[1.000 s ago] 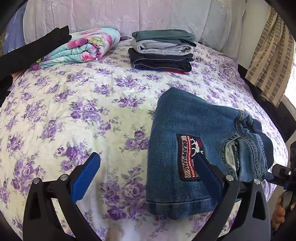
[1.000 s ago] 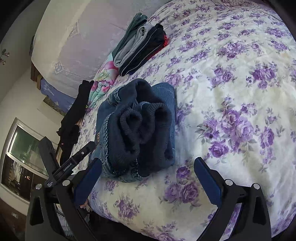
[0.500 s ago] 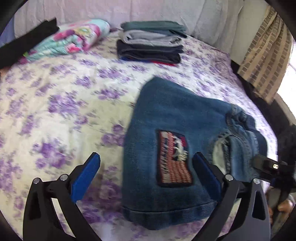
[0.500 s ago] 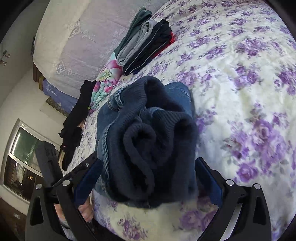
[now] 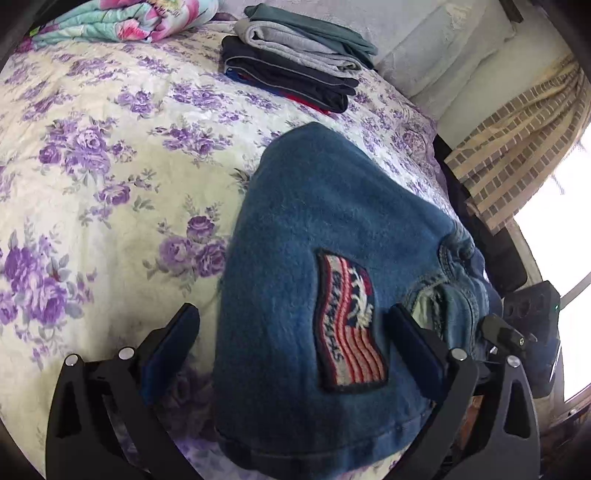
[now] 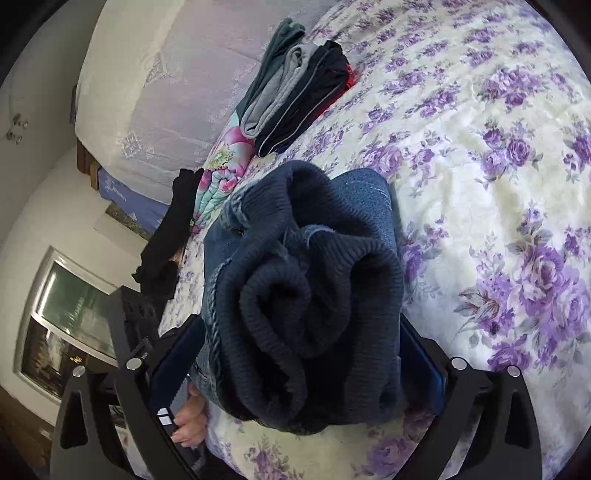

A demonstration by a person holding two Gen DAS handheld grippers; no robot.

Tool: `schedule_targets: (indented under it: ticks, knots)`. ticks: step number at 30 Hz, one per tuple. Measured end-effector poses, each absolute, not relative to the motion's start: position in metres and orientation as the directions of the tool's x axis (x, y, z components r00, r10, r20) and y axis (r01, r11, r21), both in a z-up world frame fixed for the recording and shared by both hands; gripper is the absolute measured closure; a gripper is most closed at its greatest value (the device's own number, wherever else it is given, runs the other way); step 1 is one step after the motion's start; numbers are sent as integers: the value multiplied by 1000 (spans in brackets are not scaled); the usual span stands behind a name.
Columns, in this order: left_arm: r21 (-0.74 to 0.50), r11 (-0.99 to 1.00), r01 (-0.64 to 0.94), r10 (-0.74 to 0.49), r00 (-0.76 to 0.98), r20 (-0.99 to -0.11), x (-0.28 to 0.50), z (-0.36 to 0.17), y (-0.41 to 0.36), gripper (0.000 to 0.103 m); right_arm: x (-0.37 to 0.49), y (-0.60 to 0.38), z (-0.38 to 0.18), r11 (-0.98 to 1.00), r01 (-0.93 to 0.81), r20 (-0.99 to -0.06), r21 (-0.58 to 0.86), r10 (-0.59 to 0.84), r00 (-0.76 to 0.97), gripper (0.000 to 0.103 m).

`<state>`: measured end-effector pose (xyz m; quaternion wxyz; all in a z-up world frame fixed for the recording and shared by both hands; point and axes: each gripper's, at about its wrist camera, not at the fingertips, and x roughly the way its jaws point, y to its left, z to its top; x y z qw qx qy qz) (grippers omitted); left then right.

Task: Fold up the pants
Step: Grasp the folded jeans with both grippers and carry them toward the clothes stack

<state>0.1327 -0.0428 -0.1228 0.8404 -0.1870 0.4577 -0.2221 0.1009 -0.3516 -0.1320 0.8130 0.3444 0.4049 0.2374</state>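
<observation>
A folded pair of blue denim pants (image 5: 325, 280) with a flag patch (image 5: 347, 325) lies on the floral bedspread (image 5: 96, 192) near the bed's edge. My left gripper (image 5: 295, 347) is open, its two blue-padded fingers straddling the bundle's near end. In the right wrist view the same pants (image 6: 306, 302) show their dark ribbed waistband end. My right gripper (image 6: 299, 365) is open with its fingers on either side of that end, close to the fabric. The other gripper's body shows at the right edge of the left wrist view.
A stack of folded clothes (image 5: 295, 66) sits at the back of the bed, also in the right wrist view (image 6: 291, 96). A floral folded blanket (image 5: 122, 22) and a black garment (image 6: 166, 240) lie to the left. A curtain (image 5: 517, 147) hangs right of the bed.
Both grippers have moved in toward the folded pants from opposite ends; each now has the bundle between its open fingers. The pants stay in place on the bed.
</observation>
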Motion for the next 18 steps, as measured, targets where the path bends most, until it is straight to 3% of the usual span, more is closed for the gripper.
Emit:
schedule_targets:
  ticks: [5,14,15,18]
  knots:
    - [-518,825,228,-558,475,-680,137,-122,-52,5,107,-342,-131,669,-125,-506,733,658,558,3]
    - [-531,809,252,-582,469,-664,139,-127,-49,4,103,-359,-138,575,-85,-436,814,701,565,5]
    - [-535,808,249,-583,468,-664,139,-126,-50,4,103,-356,-137,590,-81,-448,803,688,571,9]
    - [-554,789,266,-608,471,-639,136,-123,-48,30,100,-356,-137,617,-95,-452,781,663,597,28]
